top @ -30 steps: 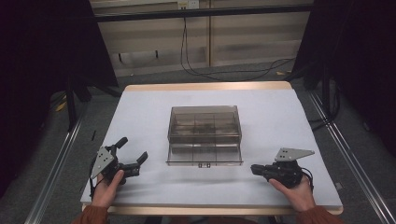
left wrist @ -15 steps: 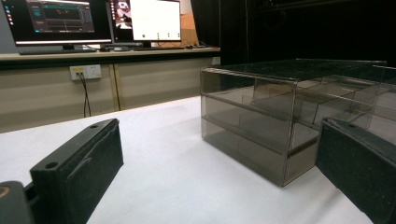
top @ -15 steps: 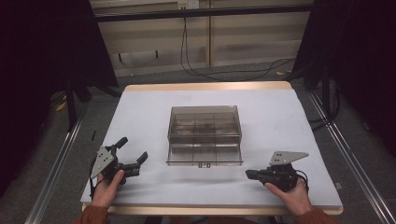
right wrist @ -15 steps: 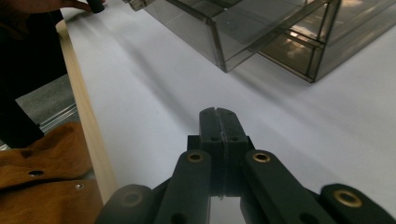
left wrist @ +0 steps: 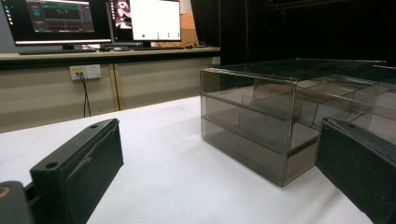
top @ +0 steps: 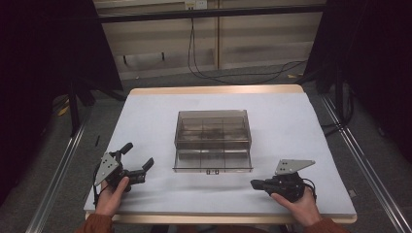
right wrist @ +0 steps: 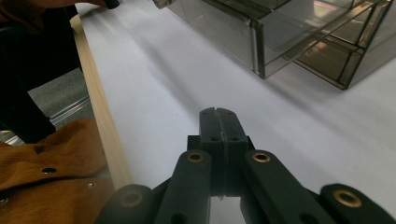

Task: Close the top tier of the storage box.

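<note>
At desk centre: smoky clear organizer box (top: pixel 213 141), lid shut, resting flat. Left gripper (top: pixel 136 162) near box's front-left corner, well apart from it, held low in left hand (top: pixel 112 194), jaws spread wide, nothing between them, aimed toward box. Right gripper (top: pixel 256 184) near box's front-right corner, apart from it, right hand (top: pixel 297 203) cupping it from behind, lying level just above desk (top: pixel 301 121), jaws pressed together, empty, pointing left along the desk's near edge.
</note>
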